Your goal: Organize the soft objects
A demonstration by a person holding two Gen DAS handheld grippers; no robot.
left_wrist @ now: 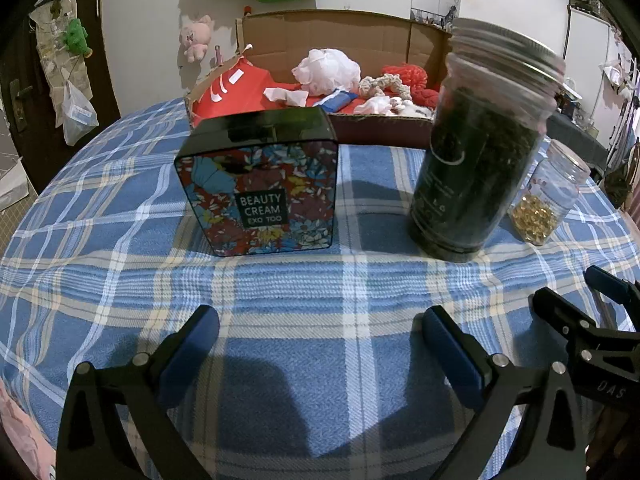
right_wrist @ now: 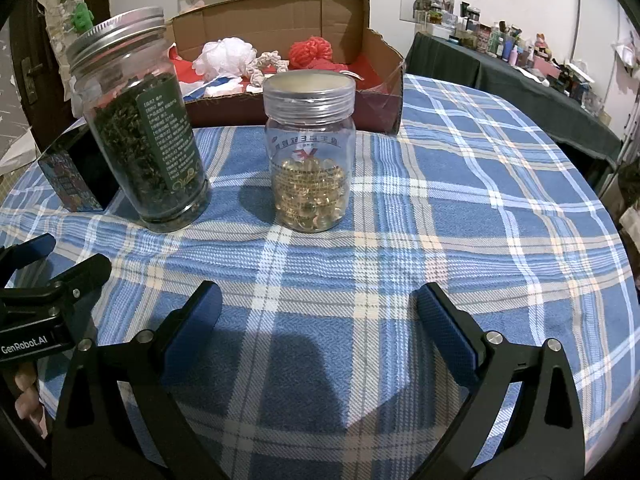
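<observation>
An open cardboard box [left_wrist: 424, 48] [right_wrist: 372, 52] stands at the far side of the table. Inside lie a white mesh puff [left_wrist: 326, 70] [right_wrist: 224, 56], a red knitted ball [left_wrist: 408, 76] [right_wrist: 310, 52], a cream braided rope [left_wrist: 380, 84] [right_wrist: 268, 62], a red bag [left_wrist: 236, 88] and blue and white cloth pieces [left_wrist: 334, 100]. My left gripper [left_wrist: 320, 328] is open and empty over the near tablecloth. My right gripper [right_wrist: 320, 312] is open and empty too, beside it. The right gripper also shows at the right edge [left_wrist: 576, 284] of the left wrist view.
A floral "Beauty Cream" tin [left_wrist: 260, 184] [right_wrist: 76, 176], a tall jar of dark dried leaves [left_wrist: 480, 140] [right_wrist: 140, 128] and a clear jar of golden capsules [right_wrist: 310, 152] [left_wrist: 548, 196] stand on the blue plaid tablecloth [right_wrist: 460, 220]. A cluttered dark table [right_wrist: 520, 64] sits at the right.
</observation>
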